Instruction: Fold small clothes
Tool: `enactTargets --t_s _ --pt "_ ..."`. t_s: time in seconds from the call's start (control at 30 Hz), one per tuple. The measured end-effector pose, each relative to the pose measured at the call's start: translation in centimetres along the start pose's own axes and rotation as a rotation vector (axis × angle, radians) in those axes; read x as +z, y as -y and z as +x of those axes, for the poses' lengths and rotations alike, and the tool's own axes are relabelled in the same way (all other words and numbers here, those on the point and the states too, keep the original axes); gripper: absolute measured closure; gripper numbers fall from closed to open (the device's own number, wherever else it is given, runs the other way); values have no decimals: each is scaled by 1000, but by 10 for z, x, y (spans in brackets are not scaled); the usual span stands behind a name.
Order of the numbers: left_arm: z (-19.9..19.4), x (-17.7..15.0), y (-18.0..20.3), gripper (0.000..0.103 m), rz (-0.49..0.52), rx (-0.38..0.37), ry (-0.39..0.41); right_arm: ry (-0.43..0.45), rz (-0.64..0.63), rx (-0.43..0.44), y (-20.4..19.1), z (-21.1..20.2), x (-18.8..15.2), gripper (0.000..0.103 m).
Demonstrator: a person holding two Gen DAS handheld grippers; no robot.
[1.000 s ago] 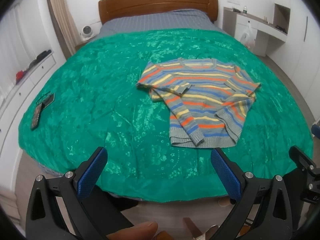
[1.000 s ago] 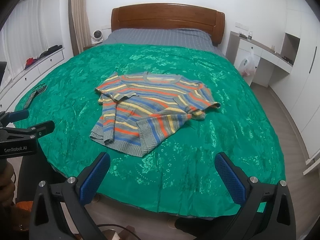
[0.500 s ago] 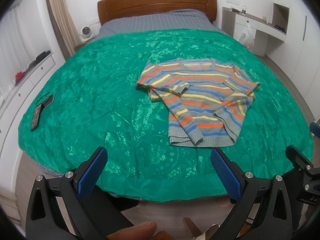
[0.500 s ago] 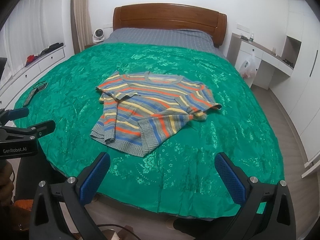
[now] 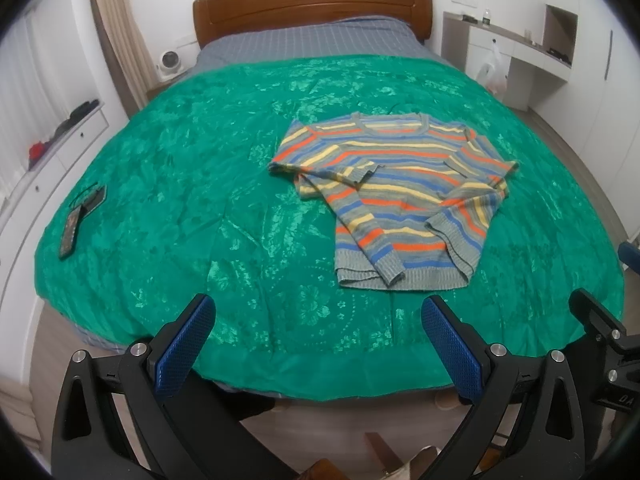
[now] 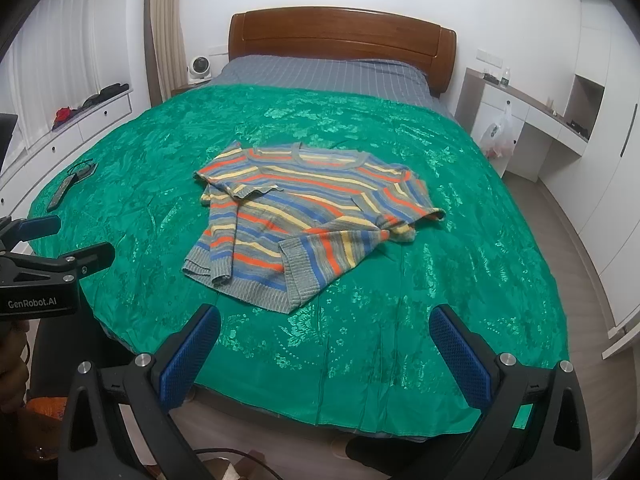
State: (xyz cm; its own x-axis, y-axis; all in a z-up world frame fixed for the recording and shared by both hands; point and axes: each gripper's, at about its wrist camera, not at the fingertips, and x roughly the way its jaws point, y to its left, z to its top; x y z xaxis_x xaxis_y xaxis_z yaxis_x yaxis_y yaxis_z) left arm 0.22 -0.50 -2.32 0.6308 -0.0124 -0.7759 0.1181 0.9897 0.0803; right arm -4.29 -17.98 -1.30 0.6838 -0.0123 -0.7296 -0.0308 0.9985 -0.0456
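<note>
A small striped sweater (image 5: 396, 188) in grey, orange, yellow and blue lies on the green bedspread (image 5: 200, 184), both sleeves folded in over the body, hem toward me. It also shows in the right wrist view (image 6: 304, 216). My left gripper (image 5: 316, 320) is open and empty, held at the foot of the bed short of the hem. My right gripper (image 6: 324, 332) is open and empty, also at the foot of the bed. The left gripper's side (image 6: 52, 256) shows in the right wrist view.
Remote controls (image 5: 74, 224) lie near the left edge of the bed. A wooden headboard (image 5: 312, 4) stands at the far end. White drawers (image 5: 48, 152) run along the left wall. A white desk (image 5: 516, 56) stands at the right.
Both grippers have edged slightly closer to the bed, so the sweater sits a little higher and nearer in view. The sweater itself has not moved.
</note>
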Motion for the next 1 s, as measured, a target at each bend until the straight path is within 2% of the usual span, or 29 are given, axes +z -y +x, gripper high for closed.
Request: enactTargets --t_s 1.0 --pt "0 -2 6 0 12 -19 -4 -12 -25 16 -11 4 -1 0"
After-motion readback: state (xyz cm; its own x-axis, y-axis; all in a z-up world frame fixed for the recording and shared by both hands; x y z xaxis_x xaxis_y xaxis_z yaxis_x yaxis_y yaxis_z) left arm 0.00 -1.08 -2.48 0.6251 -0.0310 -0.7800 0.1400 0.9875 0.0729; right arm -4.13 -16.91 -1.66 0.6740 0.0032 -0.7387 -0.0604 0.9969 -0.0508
